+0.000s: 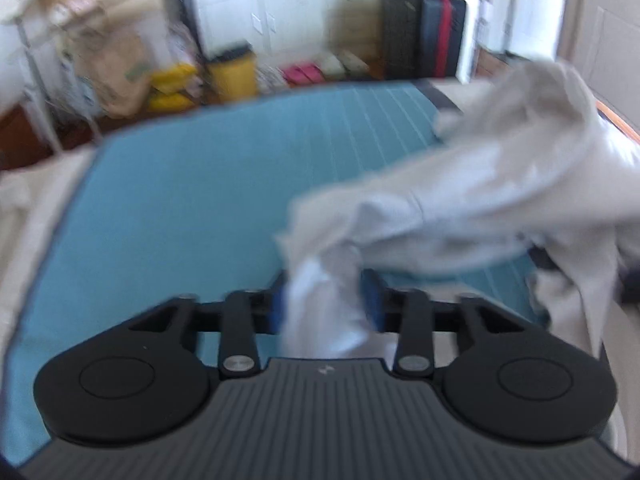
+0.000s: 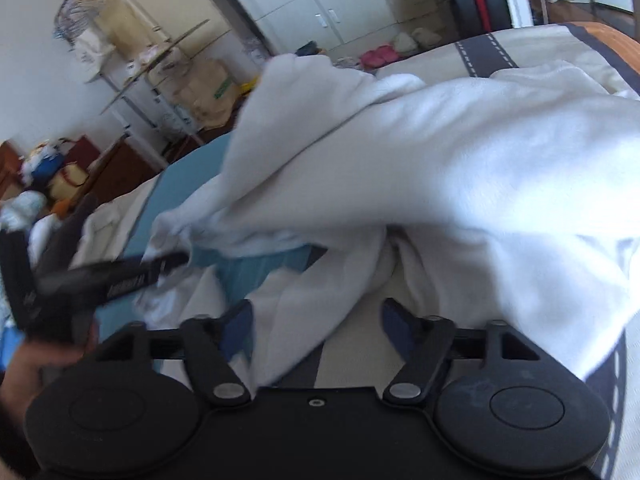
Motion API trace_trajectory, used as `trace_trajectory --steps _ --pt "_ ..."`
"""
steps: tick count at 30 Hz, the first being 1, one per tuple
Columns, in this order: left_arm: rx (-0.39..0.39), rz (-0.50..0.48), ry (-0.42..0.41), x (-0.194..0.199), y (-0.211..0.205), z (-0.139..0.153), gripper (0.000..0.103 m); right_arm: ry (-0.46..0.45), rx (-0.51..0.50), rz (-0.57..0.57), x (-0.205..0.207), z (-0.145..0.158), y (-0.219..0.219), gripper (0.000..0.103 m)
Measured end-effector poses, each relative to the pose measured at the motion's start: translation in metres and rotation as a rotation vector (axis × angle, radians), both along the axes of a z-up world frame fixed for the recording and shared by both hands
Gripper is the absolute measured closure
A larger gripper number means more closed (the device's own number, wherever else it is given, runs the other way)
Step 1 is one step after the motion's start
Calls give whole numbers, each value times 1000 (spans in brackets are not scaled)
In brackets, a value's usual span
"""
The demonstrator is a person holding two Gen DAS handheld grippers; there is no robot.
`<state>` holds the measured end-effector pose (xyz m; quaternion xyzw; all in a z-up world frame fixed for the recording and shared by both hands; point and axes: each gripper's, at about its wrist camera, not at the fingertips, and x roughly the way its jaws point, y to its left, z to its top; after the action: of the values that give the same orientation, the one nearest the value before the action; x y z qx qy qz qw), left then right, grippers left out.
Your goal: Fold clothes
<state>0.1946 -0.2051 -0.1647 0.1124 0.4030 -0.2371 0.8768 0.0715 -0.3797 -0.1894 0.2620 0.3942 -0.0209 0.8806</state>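
A white garment (image 1: 500, 184) hangs bunched above a teal mat (image 1: 200, 208) on the bed. My left gripper (image 1: 326, 300) is shut on a fold of the white garment and holds it up; the cloth stretches away to the right. In the right wrist view the same white garment (image 2: 440, 160) drapes across the middle, and the left gripper (image 2: 120, 276) shows at the left holding its edge. My right gripper (image 2: 316, 328) is open, its blue pads (image 2: 394, 328) apart, with cloth hanging just ahead of them, not clamped.
The cream bedspread (image 2: 532, 48) with a dark dashed stripe lies under the mat. Beyond the bed are a metal shelf rack (image 2: 152, 76), white cabinets (image 2: 340, 4), a dark suitcase (image 1: 436, 36), yellow containers (image 1: 232, 76) and pink slippers (image 1: 304, 74) on the floor.
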Motion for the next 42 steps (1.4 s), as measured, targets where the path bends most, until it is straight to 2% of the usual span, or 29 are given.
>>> trace_trajectory --steps 2,3,4,5,7,8,10,12,14,15,19,21,23,26,28,31,33,36,38,40,42 --pt "-10 -8 15 2 -3 -10 54 11 -99 -14 12 -5 11 19" --pt "-14 -7 -3 2 -4 -12 62 12 -159 -12 16 -6 18 20" --pt "-6 -9 -48 0 -4 -10 86 16 -227 8 20 -5 27 29" --pt "43 -6 -105 -1 -7 -8 85 24 -311 59 20 -3 39 56" --pt "147 26 -232 -4 -7 -3 86 32 -398 101 14 5 48 79" --pt "143 52 -246 -2 -2 1 86 33 -423 108 8 9 50 84" --pt "123 103 -261 3 9 8 86 42 -486 83 -6 21 45 85" --pt "30 140 -175 11 25 12 86 45 -539 30 -24 36 30 86" --pt "-13 149 -133 12 32 12 86 50 -542 -39 -45 51 8 87" --pt "-17 147 -129 12 34 12 86 54 -544 -77 -54 57 0 87" --pt "42 113 -204 6 33 11 86 66 -575 -220 -83 79 -21 87" --pt "48 106 -210 8 32 12 86 39 -519 -299 -106 85 -42 87" --pt "46 110 -205 7 34 14 86 18 -476 -379 -129 88 -59 87" --pt "8 135 -222 7 39 23 87 48 -537 -477 -156 87 -82 87" --pt "-55 191 -253 2 50 37 87 57 -561 -539 -172 90 -92 87" --pt "-264 275 -270 -10 86 76 87 38 -505 -713 -205 102 -111 87" --pt "-325 307 -329 -20 104 98 87 11 -508 -801 -219 109 -122 87" --pt "-351 408 -441 -32 132 117 87 13 -549 -880 -235 113 -139 87" --pt "-384 508 -450 -31 159 122 88 -2 -523 -903 -244 107 -149 86" --pt "-402 612 -413 -24 187 119 88 -15 -463 -880 -247 97 -155 87" --pt "-385 656 -323 -14 202 107 88 15 -444 -883 -247 89 -157 87"
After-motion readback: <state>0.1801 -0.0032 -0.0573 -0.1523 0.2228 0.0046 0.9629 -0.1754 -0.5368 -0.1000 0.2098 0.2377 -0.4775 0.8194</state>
